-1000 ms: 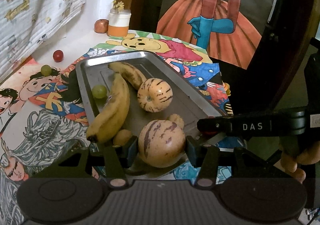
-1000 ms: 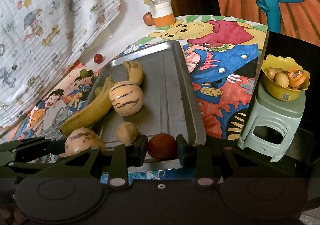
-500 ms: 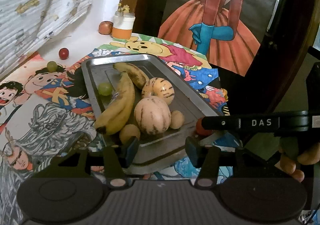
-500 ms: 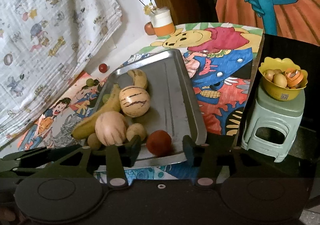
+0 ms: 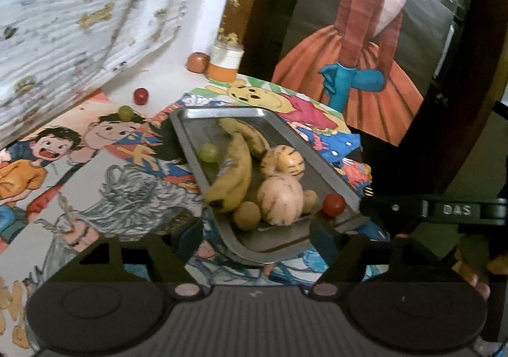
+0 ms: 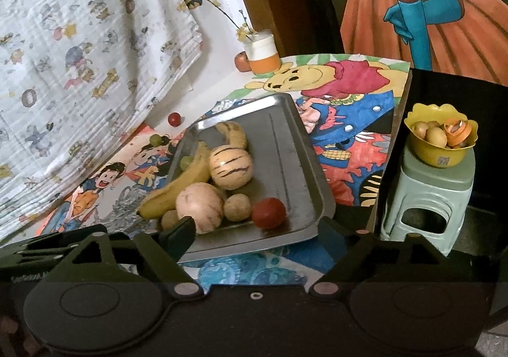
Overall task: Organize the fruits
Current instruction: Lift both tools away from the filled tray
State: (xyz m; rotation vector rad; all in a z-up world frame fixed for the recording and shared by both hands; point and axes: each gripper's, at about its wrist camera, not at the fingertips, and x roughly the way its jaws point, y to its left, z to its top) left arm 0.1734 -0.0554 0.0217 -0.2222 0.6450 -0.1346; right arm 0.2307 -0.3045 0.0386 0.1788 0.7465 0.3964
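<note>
A metal tray (image 5: 320,163) (image 6: 295,147) lies on a cartoon-print table. It holds two bananas (image 5: 235,173) (image 6: 177,185), two striped melons (image 5: 281,200) (image 6: 230,163), a red tomato (image 5: 334,204) (image 6: 268,212), two small brown fruits (image 6: 236,206) and a green grape (image 5: 208,152). My left gripper (image 5: 257,244) is open and empty, just short of the tray's near edge. My right gripper (image 6: 257,234) is open and empty, also at the near edge, behind the tomato.
A green grape (image 5: 125,112) and a red cherry tomato (image 5: 140,96) lie loose on the table left of the tray. A jar (image 6: 262,50) and an apple (image 6: 242,61) stand at the back. A yellow bowl (image 6: 441,138) of fruit sits on a green stool (image 6: 428,195) at right.
My left gripper let go of the striped melon in the tray and drew back. My right gripper released the tomato into the tray, opened wide and drew back.
</note>
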